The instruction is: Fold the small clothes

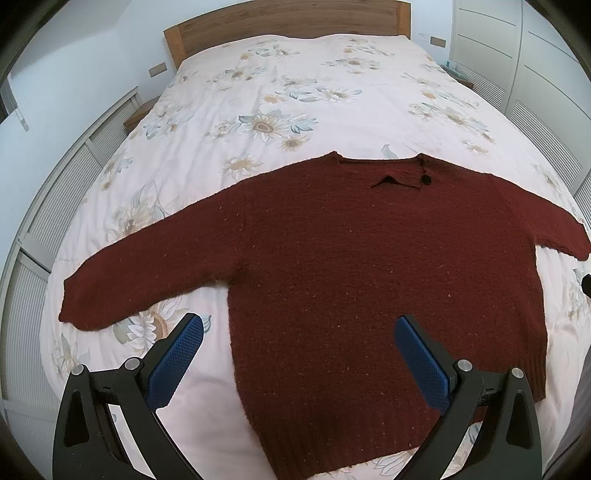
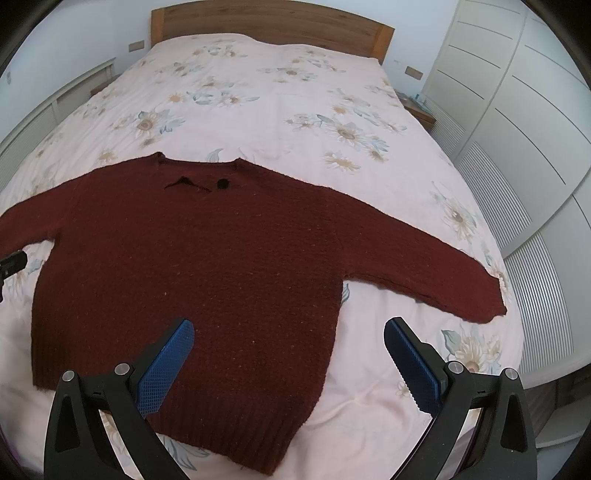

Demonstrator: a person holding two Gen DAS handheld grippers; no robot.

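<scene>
Left wrist view gave me a dark red knitted sweater (image 1: pixel 332 277) laid flat and face up on a bed, on a pale pink bedspread (image 1: pixel 295 92) printed with big cream flowers. Both sleeves were stretched out sideways, the collar pointed toward the wooden headboard (image 1: pixel 288 26), and the ribbed hem lay nearest to me. A small dark button (image 1: pixel 427 180) sat at the collar placket. My left gripper (image 1: pixel 299 328) hung above the lower left part of the sweater with its blue pads spread wide, holding nothing; one pad (image 1: pixel 177 358) stood over bare bedspread just beside the sweater's side edge, the other over the knit. I could not tell from this view whether either pad touched the fabric. Right wrist view showed the same sweater (image 2: pixel 207 280) from the other side, button (image 2: pixel 222 183) and collar toward the headboard (image 2: pixel 266 22). My right gripper (image 2: pixel 290 332) was likewise spread wide and empty above the lower right part of the sweater, one blue pad (image 2: pixel 166 369) over the knit and the other over the bedspread (image 2: pixel 277 103) beyond the sweater's edge, below the outstretched sleeve. White louvred cupboard doors (image 2: pixel 517 110) stood along the right side of the bed. At that view's left edge, a black piece of the other gripper showed near the far sleeve.
</scene>
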